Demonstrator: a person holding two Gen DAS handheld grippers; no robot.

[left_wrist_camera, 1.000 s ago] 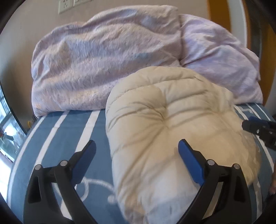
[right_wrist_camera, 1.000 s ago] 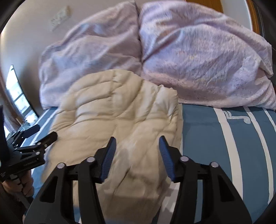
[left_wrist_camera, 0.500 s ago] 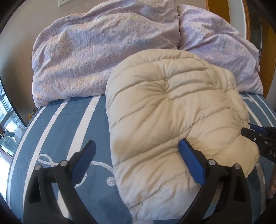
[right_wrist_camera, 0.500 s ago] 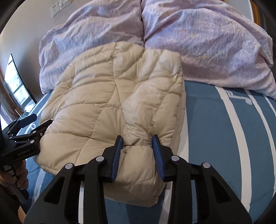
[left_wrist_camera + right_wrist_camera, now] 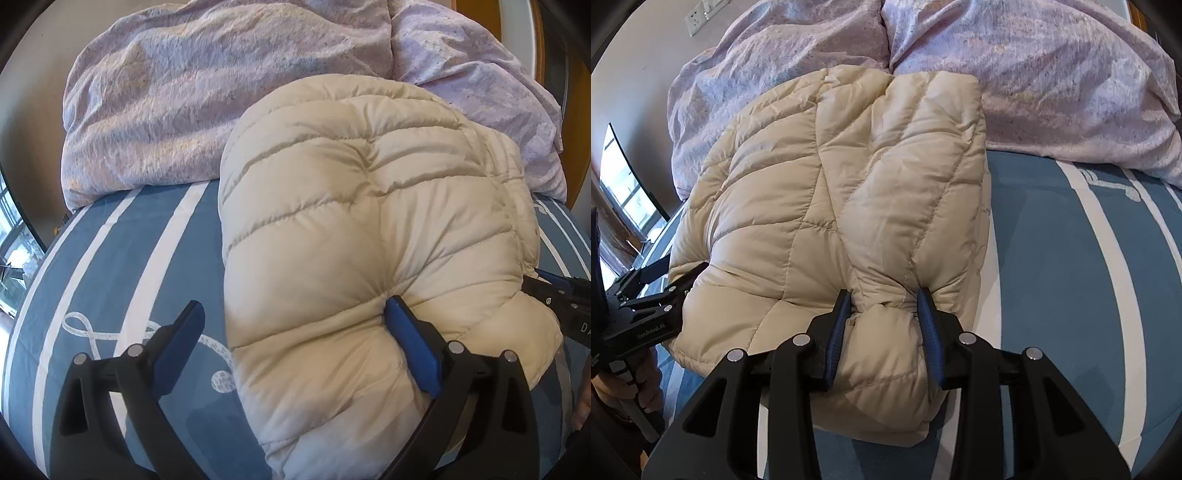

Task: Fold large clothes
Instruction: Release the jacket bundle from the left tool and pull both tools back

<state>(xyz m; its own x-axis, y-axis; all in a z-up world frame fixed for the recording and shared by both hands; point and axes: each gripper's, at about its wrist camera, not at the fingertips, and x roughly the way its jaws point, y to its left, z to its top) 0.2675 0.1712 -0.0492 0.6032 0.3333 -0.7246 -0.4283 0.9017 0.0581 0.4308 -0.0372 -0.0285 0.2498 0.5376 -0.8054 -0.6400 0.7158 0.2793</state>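
- Cream puffer jacket [image 5: 362,236] lies folded into a thick bundle on the blue bedsheet with white stripes [image 5: 122,243]. Its far edge butts against the lavender duvet [image 5: 207,92] heaped at the head of the bed.
- Your left gripper [image 5: 295,328] is spread wide. The right-side blue pad is pressed into a crease on the jacket's near edge; the left-side pad hangs over bare sheet, clear of the fabric. Nothing is pinched between them.
- Your right gripper [image 5: 884,317] is clamped on the jacket [image 5: 849,184]: both blue pads squeeze a fold at the near right corner, and fabric bulges out between and below the fingers [image 5: 838,328].
- From the right wrist view, the left gripper [image 5: 676,277] sits at the jacket's left edge, tips touching or just beside the fabric. Can't tell which.
- From the left wrist view, only the right gripper's black tip [image 5: 554,291] shows, at the jacket's right edge; its grip isn't readable from there.
- Your left hand [image 5: 639,384] is visible around the handle, low left in the right wrist view.
- Wall sockets [image 5: 701,14] are on the wall behind the duvet, a window [image 5: 628,181] at far left.
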